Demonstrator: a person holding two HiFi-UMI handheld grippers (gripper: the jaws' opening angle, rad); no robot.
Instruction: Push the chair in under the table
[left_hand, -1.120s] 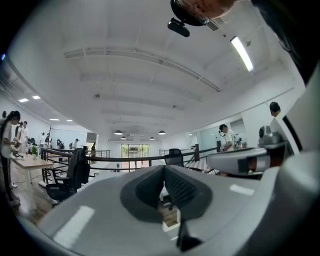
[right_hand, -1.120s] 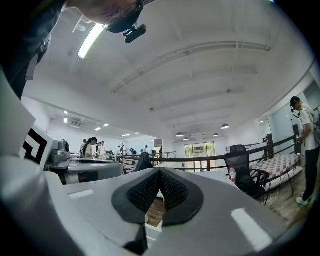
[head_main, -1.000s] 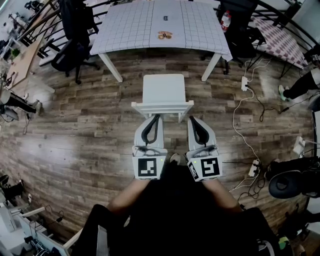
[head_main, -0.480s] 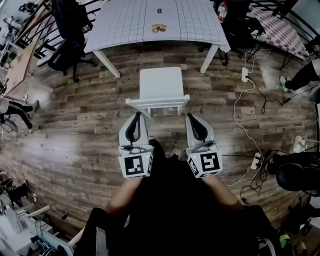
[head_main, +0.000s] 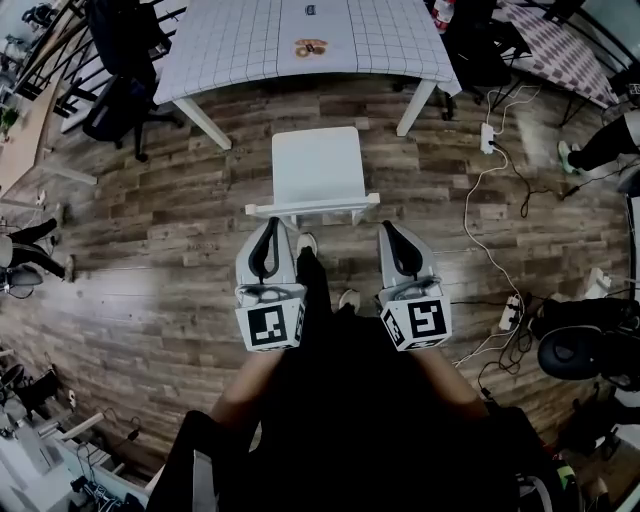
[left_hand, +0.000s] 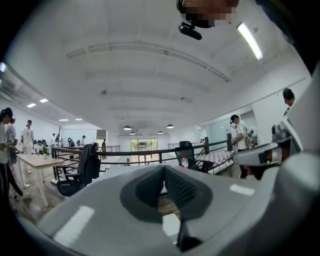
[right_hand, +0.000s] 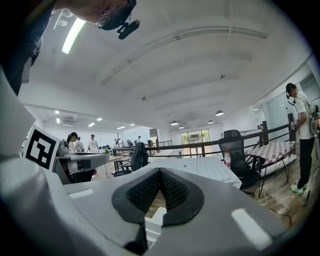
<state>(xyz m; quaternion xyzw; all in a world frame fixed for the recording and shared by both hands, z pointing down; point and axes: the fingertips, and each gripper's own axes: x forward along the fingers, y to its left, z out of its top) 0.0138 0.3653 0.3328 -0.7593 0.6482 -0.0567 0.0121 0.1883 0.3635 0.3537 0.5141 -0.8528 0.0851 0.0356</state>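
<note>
Chair (head_main: 316, 170) stands just short of the table (head_main: 230, 50), not yet under it, with its backrest away from the table. Left gripper (head_main: 270, 224) and right gripper (head_main: 389, 228), jaws closed together and holding nothing, sit behind the backrest ends. Recommend even pressure from both, pushing straight between the table legs.

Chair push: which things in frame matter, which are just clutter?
Job: white chair; checked table; left hand-held gripper and right hand-held gripper, both shut and empty.
Lying about: black office chair; power strip; small brown item on the tabletop.
</note>
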